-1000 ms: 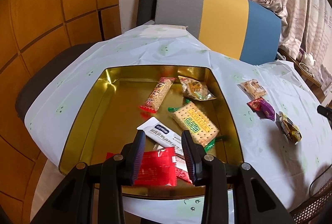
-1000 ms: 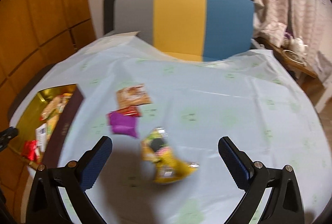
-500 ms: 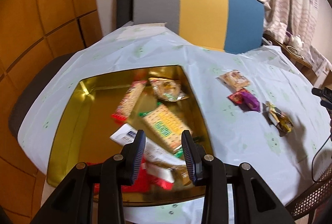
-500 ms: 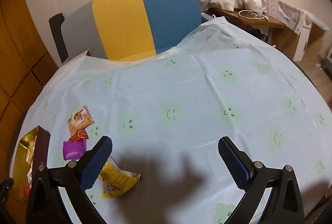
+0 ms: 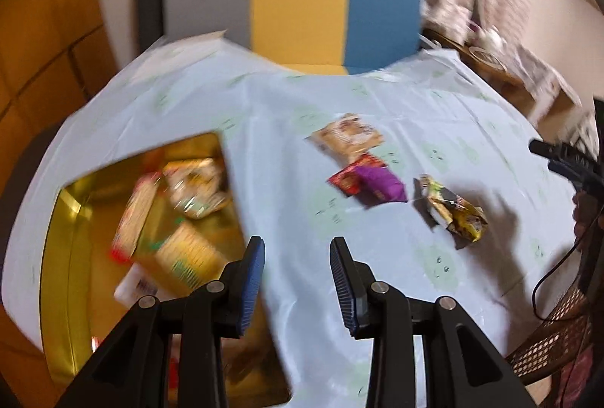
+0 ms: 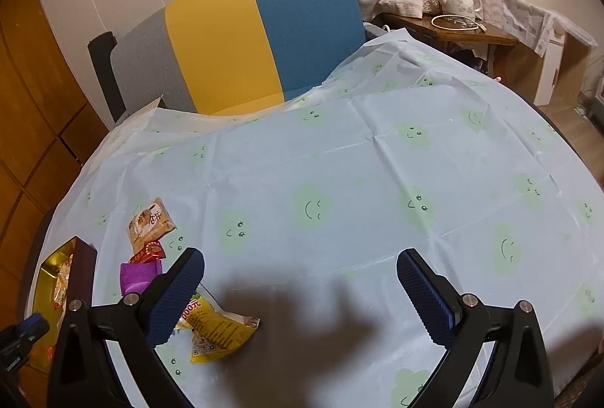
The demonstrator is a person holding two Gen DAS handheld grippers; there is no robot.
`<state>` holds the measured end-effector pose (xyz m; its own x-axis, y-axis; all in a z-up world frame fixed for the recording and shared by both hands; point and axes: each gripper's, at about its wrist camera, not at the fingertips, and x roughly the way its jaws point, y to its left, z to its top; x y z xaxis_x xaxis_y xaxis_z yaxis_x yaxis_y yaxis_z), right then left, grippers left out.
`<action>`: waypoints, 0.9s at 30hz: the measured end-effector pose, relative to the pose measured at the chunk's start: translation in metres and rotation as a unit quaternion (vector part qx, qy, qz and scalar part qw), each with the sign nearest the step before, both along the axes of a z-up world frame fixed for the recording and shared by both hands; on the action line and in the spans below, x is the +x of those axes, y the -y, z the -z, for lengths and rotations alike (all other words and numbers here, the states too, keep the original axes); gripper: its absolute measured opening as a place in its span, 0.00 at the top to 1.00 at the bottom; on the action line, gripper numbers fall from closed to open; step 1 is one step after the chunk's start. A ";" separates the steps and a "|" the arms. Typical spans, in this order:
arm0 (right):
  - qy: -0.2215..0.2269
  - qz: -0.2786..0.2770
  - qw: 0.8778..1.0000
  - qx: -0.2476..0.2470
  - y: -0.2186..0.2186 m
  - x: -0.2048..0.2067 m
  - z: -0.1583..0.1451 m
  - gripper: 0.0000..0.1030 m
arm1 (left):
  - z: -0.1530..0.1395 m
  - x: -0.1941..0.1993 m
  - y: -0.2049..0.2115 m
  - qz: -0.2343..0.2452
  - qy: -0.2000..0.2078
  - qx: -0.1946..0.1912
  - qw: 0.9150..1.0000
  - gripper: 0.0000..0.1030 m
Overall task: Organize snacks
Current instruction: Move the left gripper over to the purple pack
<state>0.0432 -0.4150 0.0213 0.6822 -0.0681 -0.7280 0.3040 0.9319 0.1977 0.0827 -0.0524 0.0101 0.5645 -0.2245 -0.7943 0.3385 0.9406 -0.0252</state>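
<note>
Round table point(image 6: 339, 162) under pale smiley-print cloth, striped chair behind. Gold tin point(image 5: 71, 257) at left edge, already stocked with packets (blurred). Right of tin, loose on cloth: tan packet point(image 5: 347, 136), then red packet point(image 5: 349, 177) touching purple packet point(image 5: 381, 185), then crumpled yellow packet point(image 5: 453, 215) farthest. Left gripper point(image 5: 296, 279) above tin's right wall, jaws narrow, empty. Right gripper point(image 6: 298, 294) wide open, empty, beside yellow packet. Risk, by guess: slick crumpled foil slipping from pads; cloth bunching under fingertip.
</note>
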 end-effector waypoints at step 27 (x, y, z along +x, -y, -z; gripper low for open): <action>0.009 -0.012 1.000 -0.003 -0.005 -0.001 -0.006 0.00 | 0.067 0.060 0.124 0.163 -0.062 0.017 0.985 0.65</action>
<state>0.0427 -0.4102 0.0270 0.6971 -0.0551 -0.7148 0.2772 0.9402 0.1978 0.1423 -0.1763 -0.0570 0.3649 -0.3496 -0.8629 0.6184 0.7839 -0.0561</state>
